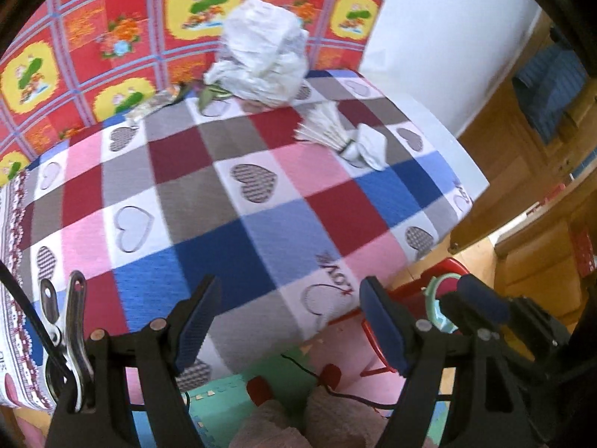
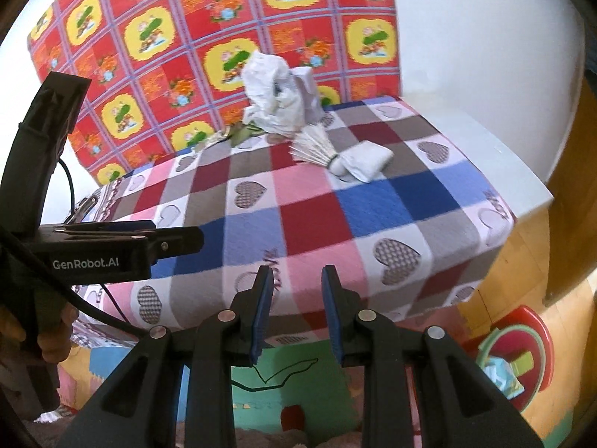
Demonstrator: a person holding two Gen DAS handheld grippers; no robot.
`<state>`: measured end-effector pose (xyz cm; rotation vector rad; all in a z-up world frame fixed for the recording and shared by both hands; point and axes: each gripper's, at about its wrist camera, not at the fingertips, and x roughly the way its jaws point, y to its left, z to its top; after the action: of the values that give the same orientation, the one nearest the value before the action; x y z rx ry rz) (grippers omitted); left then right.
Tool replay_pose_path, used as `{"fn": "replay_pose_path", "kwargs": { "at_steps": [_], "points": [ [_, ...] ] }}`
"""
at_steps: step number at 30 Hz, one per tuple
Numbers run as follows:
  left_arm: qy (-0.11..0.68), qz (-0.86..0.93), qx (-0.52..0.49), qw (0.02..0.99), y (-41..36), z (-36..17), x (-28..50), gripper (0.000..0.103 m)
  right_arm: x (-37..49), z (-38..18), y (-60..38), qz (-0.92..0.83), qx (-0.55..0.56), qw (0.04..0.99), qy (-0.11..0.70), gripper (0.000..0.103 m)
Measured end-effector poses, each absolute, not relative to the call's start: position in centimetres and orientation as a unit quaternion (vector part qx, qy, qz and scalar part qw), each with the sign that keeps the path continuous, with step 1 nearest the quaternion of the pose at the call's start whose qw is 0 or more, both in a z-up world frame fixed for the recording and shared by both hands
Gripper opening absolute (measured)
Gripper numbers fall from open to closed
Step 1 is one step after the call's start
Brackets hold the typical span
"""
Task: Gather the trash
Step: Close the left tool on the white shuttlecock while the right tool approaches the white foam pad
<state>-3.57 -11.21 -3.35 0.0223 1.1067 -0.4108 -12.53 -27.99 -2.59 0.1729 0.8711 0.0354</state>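
On the checked heart-print tablecloth (image 1: 231,231) lie a crumpled white plastic bag (image 1: 261,56) at the back, green leaves (image 1: 209,95) beside it, a white shuttlecock (image 1: 321,130) and a crumpled white tissue (image 1: 367,145). My left gripper (image 1: 289,321) hangs open over the cloth's near edge, well short of all of them, with nothing between its fingers. My right gripper (image 2: 296,310) is also at the near edge; its jaws stand a narrow gap apart and hold nothing. From the right wrist, the shuttlecock (image 2: 313,145) and tissue (image 2: 367,160) lie far ahead.
A red bin with a green rim (image 2: 537,339) stands on the floor at the table's right, with bluish trash inside. A red patterned sheet (image 2: 186,37) backs the table. A metal clip (image 1: 71,321) grips the cloth's left edge. Foam mats (image 2: 283,392) cover the floor below.
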Motion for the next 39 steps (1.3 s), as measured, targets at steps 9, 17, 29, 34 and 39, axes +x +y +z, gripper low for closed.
{"fn": "replay_pose_path", "kwargs": {
  "at_steps": [9,17,29,34,39],
  "points": [
    [0.520,-0.156,-0.007,0.840,-9.2,-2.9,-1.9,0.080,-9.3,-2.0,-27.0,0.052,0.067,0.904,0.420,0.028],
    [0.524,-0.116,-0.024,0.844,-10.2,-2.8,0.4,0.080,-5.8,-2.2,-28.9,0.092,0.047,0.898,0.427,0.030],
    [0.543,-0.070,-0.068,0.834,-15.0,-4.2,5.6,0.080,0.7,-3.7,-35.2,0.140,0.030,0.883,0.447,0.035],
    [0.550,-0.068,-0.078,0.829,-18.0,-5.1,7.8,0.080,2.3,-4.6,-37.5,0.151,0.030,0.877,0.455,0.035],
    [0.557,-0.078,-0.093,0.822,-21.1,-6.3,10.3,0.080,3.2,-5.6,-39.8,0.154,0.031,0.872,0.464,0.035]
  ]
}}
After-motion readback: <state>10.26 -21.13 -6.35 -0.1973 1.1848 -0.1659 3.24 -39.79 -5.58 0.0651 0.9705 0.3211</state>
